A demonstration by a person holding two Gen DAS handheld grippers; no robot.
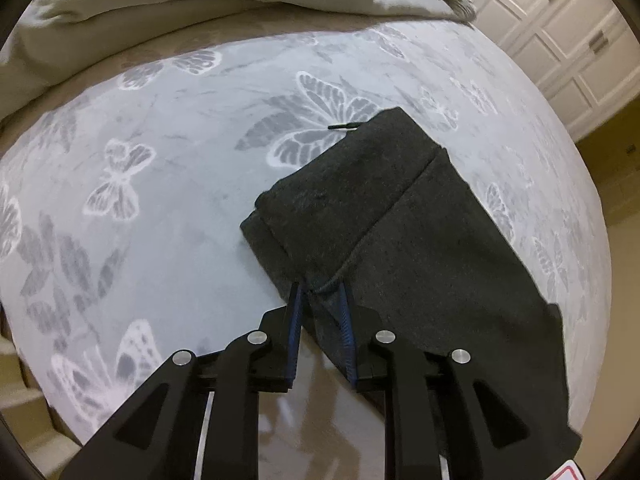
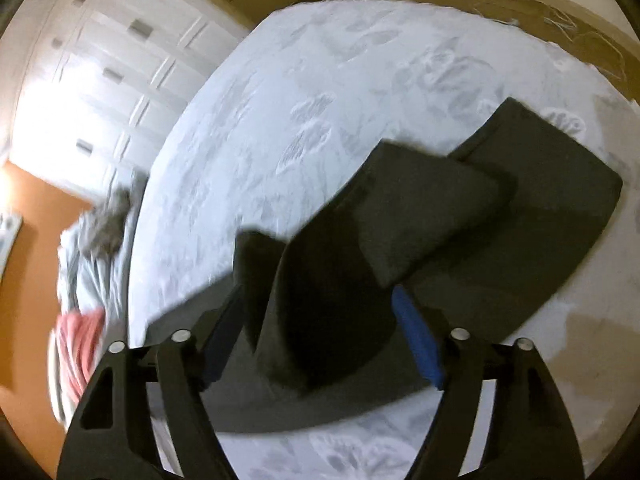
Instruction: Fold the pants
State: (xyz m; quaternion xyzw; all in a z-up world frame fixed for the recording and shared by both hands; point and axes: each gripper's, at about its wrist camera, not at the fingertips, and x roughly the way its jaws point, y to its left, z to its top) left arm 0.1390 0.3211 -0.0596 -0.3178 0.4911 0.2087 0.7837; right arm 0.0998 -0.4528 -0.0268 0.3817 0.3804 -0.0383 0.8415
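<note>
Dark charcoal pants [image 1: 384,216] lie partly folded on a grey bedspread with white butterflies [image 1: 160,168]. A drawstring tip pokes out at their far edge. My left gripper [image 1: 322,292] is shut on a fold of the pants at the near edge, the blue pads pinching the cloth. In the right wrist view the pants [image 2: 520,220] are blurred by motion; a raised part [image 2: 340,280] hangs between the fingers of my right gripper [image 2: 320,304]. The jaws stand wide apart around the cloth, and I cannot tell if they grip it.
A beige duvet [image 1: 160,4] is bunched at the far side of the bed. White panelled wardrobe doors [image 1: 568,32] stand to the right. In the right wrist view, crumpled bedding and a pink cloth [image 2: 76,344] lie off the bed's left edge, above an orange floor [image 2: 24,280].
</note>
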